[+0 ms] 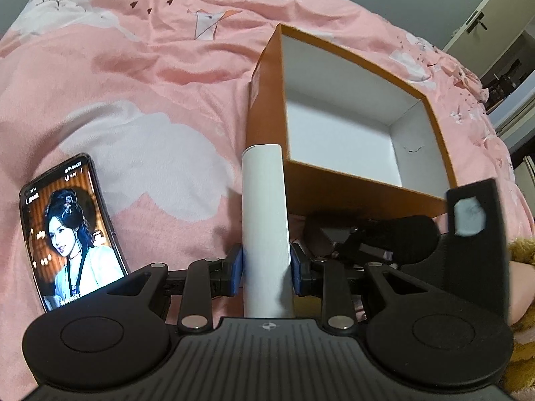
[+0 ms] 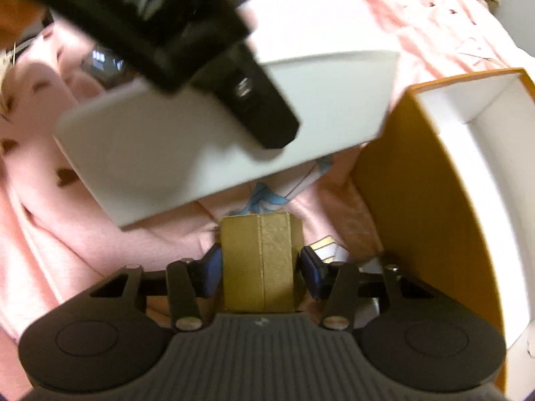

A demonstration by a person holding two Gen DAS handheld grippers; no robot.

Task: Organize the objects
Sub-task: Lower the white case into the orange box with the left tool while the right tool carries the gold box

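White box (image 1: 265, 230) clamped between left claw (image 1: 266, 269) pads.

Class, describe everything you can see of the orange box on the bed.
The orange box is an open, lidless, rectangular carton, apparently stiff cardboard, orange outside and plain white inside. Nothing is seen lying in it apart from a small dark mark on its floor. It rests on the pink bedcover, just beyond the white object gripped in the left claw.

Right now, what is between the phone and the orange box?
In the left wrist view, the white box held by the left tool stands between phone and orange box.
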